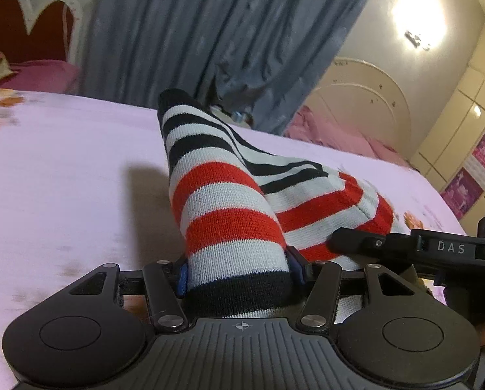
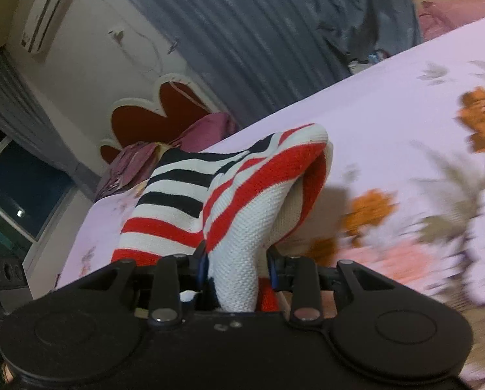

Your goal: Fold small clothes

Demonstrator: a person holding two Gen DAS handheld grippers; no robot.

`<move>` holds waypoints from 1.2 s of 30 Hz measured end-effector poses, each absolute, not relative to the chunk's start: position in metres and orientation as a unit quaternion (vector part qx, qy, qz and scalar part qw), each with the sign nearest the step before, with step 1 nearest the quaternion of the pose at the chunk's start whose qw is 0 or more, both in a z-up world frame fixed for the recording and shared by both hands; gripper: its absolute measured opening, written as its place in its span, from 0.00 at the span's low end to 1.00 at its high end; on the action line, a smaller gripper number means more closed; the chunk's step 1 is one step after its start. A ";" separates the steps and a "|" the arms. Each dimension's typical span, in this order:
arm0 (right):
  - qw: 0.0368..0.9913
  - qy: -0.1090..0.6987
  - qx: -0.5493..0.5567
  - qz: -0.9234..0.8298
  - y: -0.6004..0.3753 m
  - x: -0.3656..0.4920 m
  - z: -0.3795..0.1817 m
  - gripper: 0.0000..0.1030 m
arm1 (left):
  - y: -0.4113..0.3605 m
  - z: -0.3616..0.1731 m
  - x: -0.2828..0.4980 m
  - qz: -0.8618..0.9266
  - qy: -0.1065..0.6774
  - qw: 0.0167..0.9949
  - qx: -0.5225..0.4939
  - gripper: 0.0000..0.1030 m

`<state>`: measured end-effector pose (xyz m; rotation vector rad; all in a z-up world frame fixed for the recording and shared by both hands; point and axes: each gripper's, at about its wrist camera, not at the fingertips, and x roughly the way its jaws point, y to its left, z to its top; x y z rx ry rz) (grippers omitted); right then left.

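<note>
A small knit garment (image 1: 229, 214) with red, white and black stripes is lifted above the pink bedsheet (image 1: 63, 169). My left gripper (image 1: 237, 273) is shut on its black-edged end. My right gripper (image 2: 237, 269) is shut on another part of the same garment (image 2: 242, 201), which bunches up in front of it. The right gripper's black body (image 1: 414, 247) shows at the right of the left wrist view, close beside the left one. The garment hides both grippers' fingertips.
The bedsheet (image 2: 405, 123) has orange and pink flower prints. A red and white headboard (image 2: 151, 113) with purple pillows (image 2: 206, 126) stands at the bed's end. Grey curtains (image 1: 209, 32) hang behind the bed. A wardrobe (image 1: 470, 104) stands at the right.
</note>
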<state>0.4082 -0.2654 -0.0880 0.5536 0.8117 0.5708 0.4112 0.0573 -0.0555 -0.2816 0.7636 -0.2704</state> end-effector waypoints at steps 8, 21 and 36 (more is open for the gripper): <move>0.837 0.391 0.262 0.278 -0.124 0.406 -0.083 0.31 | 0.215 -0.060 0.390 -0.102 0.365 0.912 -0.155 0.54; 0.824 0.433 0.249 0.266 -0.003 0.432 -0.123 0.33 | 0.348 -0.129 0.399 -0.087 0.386 0.902 -0.171 0.59; 0.858 0.423 0.209 0.202 -0.015 0.411 -0.106 0.46 | 0.344 -0.109 0.375 -0.075 0.345 0.929 -0.110 0.68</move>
